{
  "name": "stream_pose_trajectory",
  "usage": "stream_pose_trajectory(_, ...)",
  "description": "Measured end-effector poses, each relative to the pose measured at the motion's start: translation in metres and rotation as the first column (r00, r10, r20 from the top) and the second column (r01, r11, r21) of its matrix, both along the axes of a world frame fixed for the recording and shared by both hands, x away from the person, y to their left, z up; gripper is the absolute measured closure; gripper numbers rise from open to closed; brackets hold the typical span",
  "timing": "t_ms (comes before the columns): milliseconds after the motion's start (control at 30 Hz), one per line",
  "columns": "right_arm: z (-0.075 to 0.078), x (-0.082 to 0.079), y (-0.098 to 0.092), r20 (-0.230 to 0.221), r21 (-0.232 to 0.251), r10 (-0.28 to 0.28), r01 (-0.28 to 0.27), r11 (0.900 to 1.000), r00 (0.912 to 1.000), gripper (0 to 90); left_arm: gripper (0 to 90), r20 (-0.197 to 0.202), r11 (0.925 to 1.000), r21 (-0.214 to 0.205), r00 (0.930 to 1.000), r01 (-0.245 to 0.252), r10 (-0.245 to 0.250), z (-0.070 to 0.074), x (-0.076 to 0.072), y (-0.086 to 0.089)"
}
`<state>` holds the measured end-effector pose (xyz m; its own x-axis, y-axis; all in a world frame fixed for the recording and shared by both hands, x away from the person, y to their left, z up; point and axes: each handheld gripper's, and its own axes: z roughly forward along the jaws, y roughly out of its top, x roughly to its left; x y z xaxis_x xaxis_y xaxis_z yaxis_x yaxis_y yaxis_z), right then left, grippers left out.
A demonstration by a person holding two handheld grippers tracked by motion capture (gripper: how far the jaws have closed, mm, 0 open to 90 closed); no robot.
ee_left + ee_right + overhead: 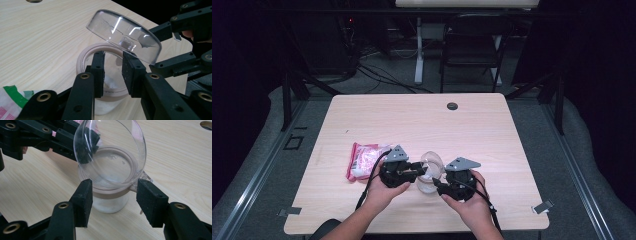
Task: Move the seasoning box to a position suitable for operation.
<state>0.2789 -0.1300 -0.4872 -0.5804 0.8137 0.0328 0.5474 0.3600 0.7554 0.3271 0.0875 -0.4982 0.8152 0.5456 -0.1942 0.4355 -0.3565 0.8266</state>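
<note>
Jar (105, 82) of clear glass stands upright on the worktop (412, 115), near its front edge, between the two hand-held grippers; its long axis is vertical and its mouth faces up. A tan ring runs round the mouth, and a white powdery substance lies in the bottom. The clear domed lid (125, 35) is hinged at the rim and tilted open, its hollow side turned toward the right hand-held gripper (113, 195). The left hand-held gripper (112, 72) reaches in over the rim on the side away from the hinge; its jaws stand a little apart with nothing clamped between them, one pad over the mouth. The right hand-held gripper has its jaws wide apart, either side of the jar just below the ring, pads not pressing on the glass. A pink-and-white packet (364, 160) lies flat on the worktop just left of the left hand-held gripper.
</note>
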Motion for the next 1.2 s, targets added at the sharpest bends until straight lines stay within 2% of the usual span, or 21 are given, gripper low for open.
stream_pose_trajectory(133, 0.0, 0.0, 0.001, 0.002, -0.004, 0.004, -0.004, 1.0, 1.0, 48.2, 65.4, 0.014, 0.9996, 0.015, 0.9996, -0.023, 0.023, -0.001, 0.001, 0.0)
stream_pose_trajectory(300, 0.001, 0.0, 0.0, 0.001, 0.005, 0.008, -0.008, 1.0, 1.0, 48.5, 63.6, 0.011, 0.9981, 0.045, 0.9991, -0.042, 0.041, -0.005, 0.004, 0.001)
stream_pose_trajectory(333, 0.001, 0.0, 0.0, 0.003, 0.008, 0.003, -0.003, 1.0, 1.0, 48.5, 62.8, 0.011, 0.9981, 0.04, 0.9989, -0.047, 0.046, -0.006, 0.005, 0.001)
stream_pose_trajectory(467, 0.001, -0.001, -0.001, 0.001, 0.01, 0.004, -0.004, 0.9999, 1.0, 48.4, 57.8, 0.02, 0.995, 0.068, 0.9971, -0.074, 0.073, -0.01, 0.007, 0.001)
stream_pose_trajectory(667, 0.002, 0.0, -0.001, 0.002, 0.01, 0.004, -0.004, 0.9999, 1.0, 48.3, 57.9, -0.011, 0.9937, 0.082, 0.997, -0.076, 0.077, -0.016, 0.011, 0.001)
stream_pose_trajectory(733, 0.002, 0.0, -0.002, 0.002, 0.013, 0.004, -0.004, 0.9999, 1.0, 48.3, 59.3, -0.022, 0.995, 0.071, 0.9971, -0.071, 0.072, -0.017, 0.012, 0.001)
stream_pose_trajectory(1100, 0.004, -0.001, -0.01, 0.012, 0.023, -0.02, 0.02, 0.9995, 0.9997, 49.0, 62.1, -0.019, 0.9955, 0.067, 0.9975, -0.067, 0.069, -0.018, 0.011, 0.001)
stream_pose_trajectory(1200, 0.004, -0.001, -0.013, 0.007, 0.028, -0.02, 0.02, 0.9994, 0.9998, 53.6, 62.1, -0.017, 0.9954, 0.067, 0.9975, -0.067, 0.069, -0.018, 0.011, 0.001)
